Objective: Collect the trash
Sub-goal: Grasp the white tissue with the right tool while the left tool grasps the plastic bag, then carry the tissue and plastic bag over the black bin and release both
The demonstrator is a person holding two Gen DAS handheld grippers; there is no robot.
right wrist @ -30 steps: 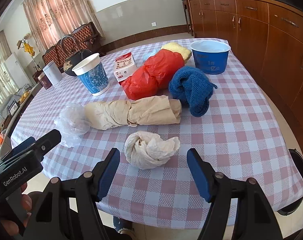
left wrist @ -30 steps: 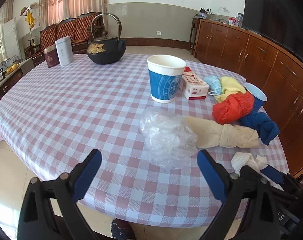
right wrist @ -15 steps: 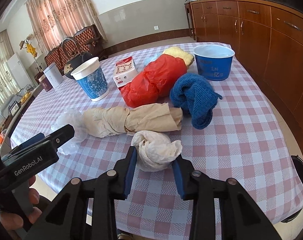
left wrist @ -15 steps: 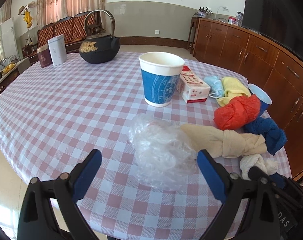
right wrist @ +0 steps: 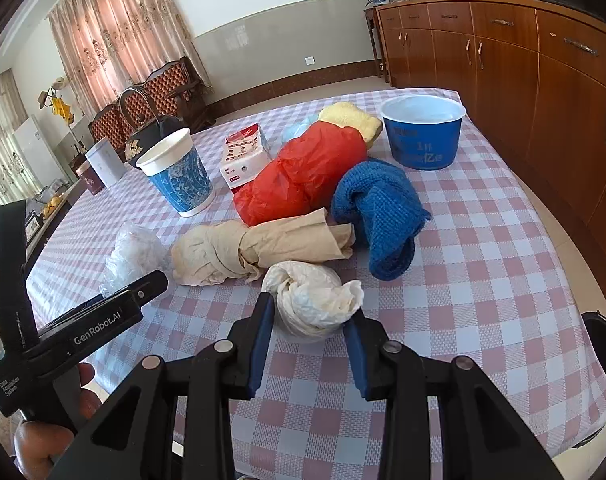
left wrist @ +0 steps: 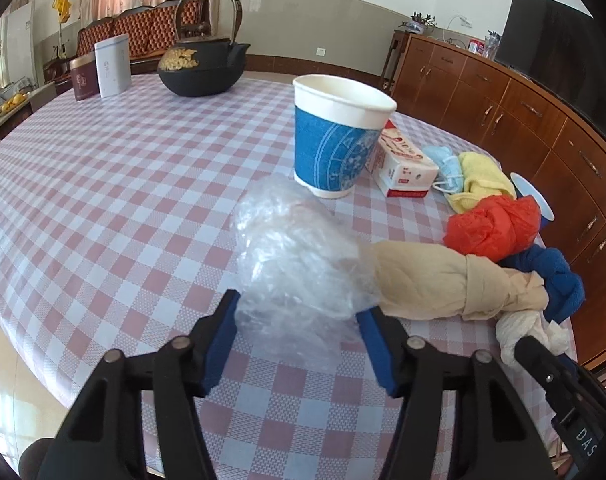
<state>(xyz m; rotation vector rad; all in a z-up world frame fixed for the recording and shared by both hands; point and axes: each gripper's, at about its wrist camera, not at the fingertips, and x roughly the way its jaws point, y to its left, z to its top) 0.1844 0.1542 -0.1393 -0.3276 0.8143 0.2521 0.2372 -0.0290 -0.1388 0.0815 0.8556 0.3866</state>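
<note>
A crumpled clear plastic bag lies on the checked tablecloth. My left gripper is shut on its near end. It also shows in the right wrist view. A crumpled white paper wad lies near the table's front edge, and my right gripper is shut on it. The wad also shows in the left wrist view. A beige paper roll, a red plastic bag and a blue knit cloth lie just behind.
A tall blue paper cup, a tissue box, a yellow cloth, a pale blue face mask and a blue bowl stand further back. A black kettle and two tins are at the far side. Wooden cabinets line the right.
Both grippers moved forward and closed: the left onto the clear plastic bag, the right onto the white paper wad.
</note>
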